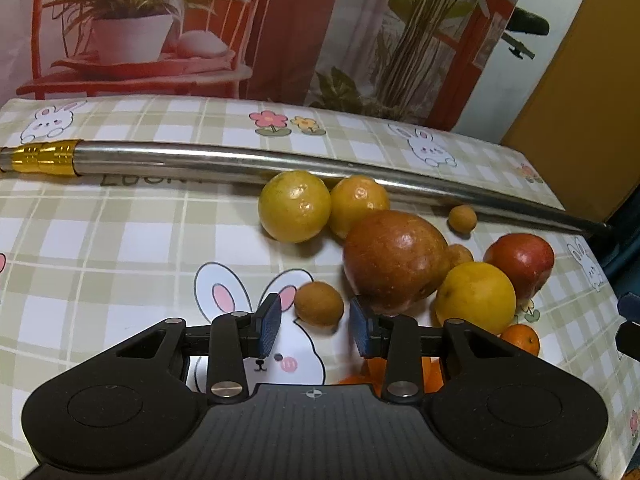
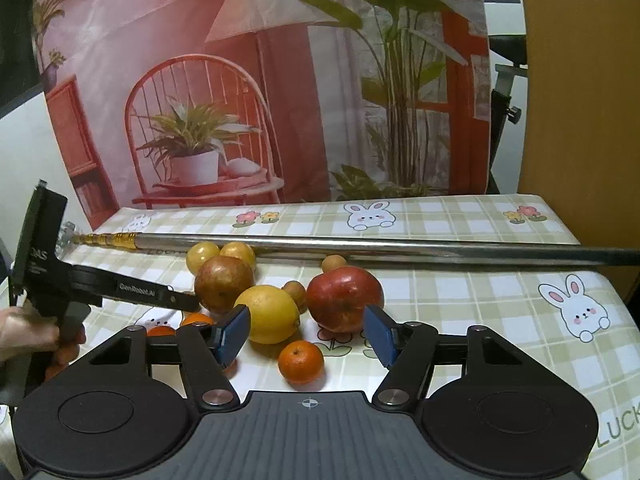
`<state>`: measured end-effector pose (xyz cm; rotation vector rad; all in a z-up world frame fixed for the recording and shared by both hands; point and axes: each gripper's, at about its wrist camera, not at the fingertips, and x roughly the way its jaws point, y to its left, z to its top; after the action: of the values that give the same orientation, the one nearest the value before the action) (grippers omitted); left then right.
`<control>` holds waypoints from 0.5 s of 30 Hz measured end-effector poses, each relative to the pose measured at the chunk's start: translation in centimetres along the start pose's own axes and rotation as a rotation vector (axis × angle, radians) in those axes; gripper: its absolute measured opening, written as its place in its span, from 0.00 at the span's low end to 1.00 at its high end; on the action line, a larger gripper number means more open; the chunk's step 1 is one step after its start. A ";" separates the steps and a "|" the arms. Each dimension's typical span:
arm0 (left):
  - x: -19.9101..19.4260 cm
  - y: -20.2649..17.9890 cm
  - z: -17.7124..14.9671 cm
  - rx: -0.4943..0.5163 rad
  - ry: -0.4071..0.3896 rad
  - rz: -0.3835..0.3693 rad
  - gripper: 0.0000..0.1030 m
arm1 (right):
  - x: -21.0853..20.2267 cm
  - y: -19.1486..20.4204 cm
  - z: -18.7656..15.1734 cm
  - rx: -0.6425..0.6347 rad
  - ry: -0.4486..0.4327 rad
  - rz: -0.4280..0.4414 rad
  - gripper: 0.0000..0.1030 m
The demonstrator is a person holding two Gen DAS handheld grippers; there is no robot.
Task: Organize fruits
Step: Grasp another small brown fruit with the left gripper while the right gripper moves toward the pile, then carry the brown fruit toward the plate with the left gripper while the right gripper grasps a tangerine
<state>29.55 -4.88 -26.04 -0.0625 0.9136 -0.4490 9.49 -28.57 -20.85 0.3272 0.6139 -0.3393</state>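
Fruit lies heaped on the checked bunny tablecloth [image 1: 100,240]. My left gripper [image 1: 316,326] is open, and a small brown longan [image 1: 319,304] lies just beyond its blue pads, touching neither. Right of it sit a large brownish-red apple [image 1: 396,258], a yellow citrus [image 1: 474,298] and a red apple [image 1: 520,266]. My right gripper [image 2: 306,334] is open around a small mandarin [image 2: 301,362] on the cloth, with the yellow citrus [image 2: 268,314] by its left pad and the red apple [image 2: 344,304] just ahead. The pads press on nothing.
A long steel pole [image 1: 280,160] with a gold collar lies across the table behind the fruit. Two yellow-green citrus [image 1: 294,212] rest against it. More mandarins [image 1: 520,338] lie near the front. A hand [image 2: 24,332] holds the left gripper at the left. A printed backdrop stands behind.
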 end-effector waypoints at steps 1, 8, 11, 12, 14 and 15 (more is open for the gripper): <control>0.0 0.0 0.1 0.000 -0.002 0.002 0.37 | 0.0 -0.1 -0.1 0.003 0.001 0.000 0.59; -0.4 -0.2 0.0 0.025 -0.006 -0.001 0.28 | 0.6 -0.4 -0.3 0.039 0.012 0.011 0.59; -1.4 -0.3 -0.2 0.035 -0.024 -0.010 0.28 | 0.7 -0.8 -0.6 0.058 0.011 0.009 0.59; -1.9 -0.3 -0.2 0.036 -0.032 -0.015 0.28 | 0.6 -0.9 -0.7 0.069 0.006 0.006 0.59; -2.9 -0.3 -0.3 0.039 -0.048 -0.023 0.28 | 0.7 -1.3 -1.0 0.091 0.000 0.003 0.59; -3.4 -0.3 -0.4 0.040 -0.054 -0.028 0.28 | 0.8 -1.4 -1.2 0.098 0.002 0.002 0.59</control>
<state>27.30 -3.72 -23.65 -0.0505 0.8513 -0.4892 8.96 -29.50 -22.50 0.4220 0.6005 -0.3674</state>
